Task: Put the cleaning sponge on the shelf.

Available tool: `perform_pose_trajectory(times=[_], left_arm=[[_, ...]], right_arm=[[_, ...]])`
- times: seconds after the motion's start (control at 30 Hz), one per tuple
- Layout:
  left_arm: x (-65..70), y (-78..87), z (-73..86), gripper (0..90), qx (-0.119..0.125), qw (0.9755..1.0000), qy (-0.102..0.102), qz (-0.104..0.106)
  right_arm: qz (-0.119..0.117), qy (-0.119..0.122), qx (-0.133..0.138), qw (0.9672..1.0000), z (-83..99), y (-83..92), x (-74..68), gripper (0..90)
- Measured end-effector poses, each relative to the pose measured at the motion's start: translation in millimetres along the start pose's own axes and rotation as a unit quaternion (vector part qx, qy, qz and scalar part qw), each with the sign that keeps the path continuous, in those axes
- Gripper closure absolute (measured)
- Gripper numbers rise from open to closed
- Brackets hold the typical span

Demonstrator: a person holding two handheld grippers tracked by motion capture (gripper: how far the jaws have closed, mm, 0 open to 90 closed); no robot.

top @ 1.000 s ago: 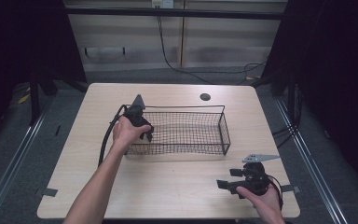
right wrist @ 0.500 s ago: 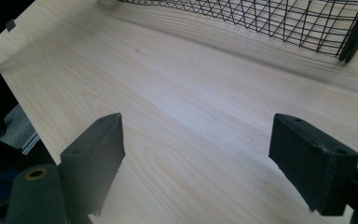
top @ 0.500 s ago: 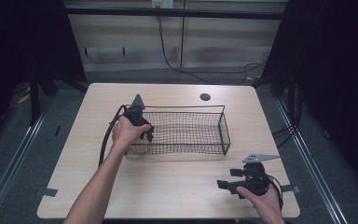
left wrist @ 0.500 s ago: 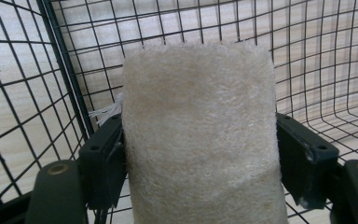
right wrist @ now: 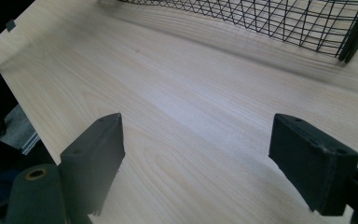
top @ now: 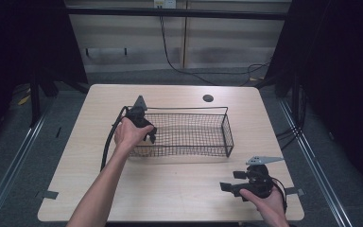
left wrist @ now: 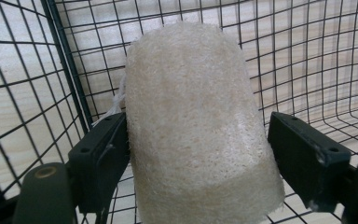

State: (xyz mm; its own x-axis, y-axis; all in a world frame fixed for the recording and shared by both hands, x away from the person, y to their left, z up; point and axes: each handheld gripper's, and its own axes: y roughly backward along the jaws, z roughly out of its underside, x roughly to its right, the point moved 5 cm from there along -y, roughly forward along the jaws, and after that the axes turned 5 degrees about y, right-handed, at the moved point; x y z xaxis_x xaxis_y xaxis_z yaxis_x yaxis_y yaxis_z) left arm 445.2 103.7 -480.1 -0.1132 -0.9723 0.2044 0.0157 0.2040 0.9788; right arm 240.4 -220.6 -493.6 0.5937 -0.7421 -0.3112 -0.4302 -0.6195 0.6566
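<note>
A pale beige loofah sponge [left wrist: 196,140] stands between the jaws of my left gripper [left wrist: 196,135], inside the left end of a black wire basket [top: 227,124]. These jaws have just been opening: the left pad still touches the loofah, while a gap shows at the right pad. In the high view the left gripper [top: 146,135] reaches over the basket's left wall, and the hand hides the loofah. My right gripper [top: 228,187] rests low at the table's near right, open, with bare wood between its jaws [right wrist: 196,135].
The basket lies lengthwise across the middle of the light wooden table [top: 184,189]; its near wall shows at the top of the right gripper view [right wrist: 307,23]. A dark round hole [top: 208,98] marks the table's far side. A black cable [top: 108,142] trails from the left gripper.
</note>
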Motion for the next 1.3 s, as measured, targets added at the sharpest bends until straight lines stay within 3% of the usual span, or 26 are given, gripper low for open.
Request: perform_pose_trajectory(times=[0.37, 0.47, 0.57, 0.67, 0.73, 0.83, 0.87, 0.9, 0.93, 1.0, 1.1, 1.13, 1.23, 1.3], left_arm=[[-4.7, 10.4, 1.5, 21.6, 0.011, 0.9999, -0.005, 0.003], [-2.9, 14.7, 2.0, 20.7, 0.022, 0.9995, -0.011, 0.019], [-3.7, 16.9, 2.5, 20.0, 0.023, 0.9994, -0.015, 0.020], [-3.6, 22.7, 4.4, 19.0, 0.033, 0.9984, -0.030, 0.034], [-2.0, 26.3, 5.2, 19.5, 0.043, 0.9980, -0.026, 0.038], [-0.8, 28.2, 6.9, 19.6, 0.040, 0.9973, -0.035, 0.051], [-0.1, 32.8, 7.4, 19.6, 0.064, 0.9958, -0.043, 0.051], [-0.1, 32.8, 7.4, 19.3, 0.064, 0.9958, -0.043, 0.051], [0.1, 36.2, 9.0, 18.0, 0.069, 0.9939, -0.060, 0.061], [-0.4, 36.7, 11.3, 17.0, 0.059, 0.9924, -0.085, 0.066], [-1.8, 38.0, 12.7, 17.7, 0.060, 0.9910, -0.095, 0.073], [-3.5, 41.6, 13.5, 17.7, 0.077, 0.9893, -0.098, 0.076], [-3.0, 48.1, 17.9, 17.6, 0.097, 0.9824, -0.128, 0.096], [-3.0, 49.6, 19.4, 17.1, 0.100, 0.9812, -0.132, 0.098]], right_arm=[[0.000, 0.000, -0.001, 1.0000, 0.1, 0.0, -0.3, 17.7], [0.000, 0.000, -0.001, 1.0000, -0.2, -0.5, 0.0, 17.7], [0.000, 0.000, -0.002, 1.0000, -0.1, -0.4, -0.1, 17.7], [0.000, 0.000, -0.002, 1.0000, 0.0, -0.5, 0.0, 17.7], [0.000, 0.000, -0.002, 1.0000, 0.0, -0.5, 0.0, 17.6], [0.000, 0.000, -0.002, 1.0000, -0.2, -0.6, 0.1, 17.7], [0.001, 0.000, -0.002, 1.0000, -0.1, -0.5, 0.0, 17.7], [0.001, 0.000, -0.002, 1.0000, -0.1, -0.5, 0.0, 17.7], [0.001, -0.001, -0.001, 1.0000, -0.1, -0.4, 0.1, 17.6], [0.001, -0.001, -0.002, 1.0000, -0.1, -0.5, 0.2, 17.7], [0.001, 0.000, -0.002, 1.0000, 0.0, -0.5, 0.0, 17.7], [0.000, -0.001, -0.001, 1.0000, -0.1, -0.3, -0.1, 17.7], [0.000, -0.002, -0.001, 1.0000, -0.2, -0.7, 0.4, 17.7], [0.000, -0.003, -0.002, 1.0000, -0.2, -0.8, 0.4, 17.7]])
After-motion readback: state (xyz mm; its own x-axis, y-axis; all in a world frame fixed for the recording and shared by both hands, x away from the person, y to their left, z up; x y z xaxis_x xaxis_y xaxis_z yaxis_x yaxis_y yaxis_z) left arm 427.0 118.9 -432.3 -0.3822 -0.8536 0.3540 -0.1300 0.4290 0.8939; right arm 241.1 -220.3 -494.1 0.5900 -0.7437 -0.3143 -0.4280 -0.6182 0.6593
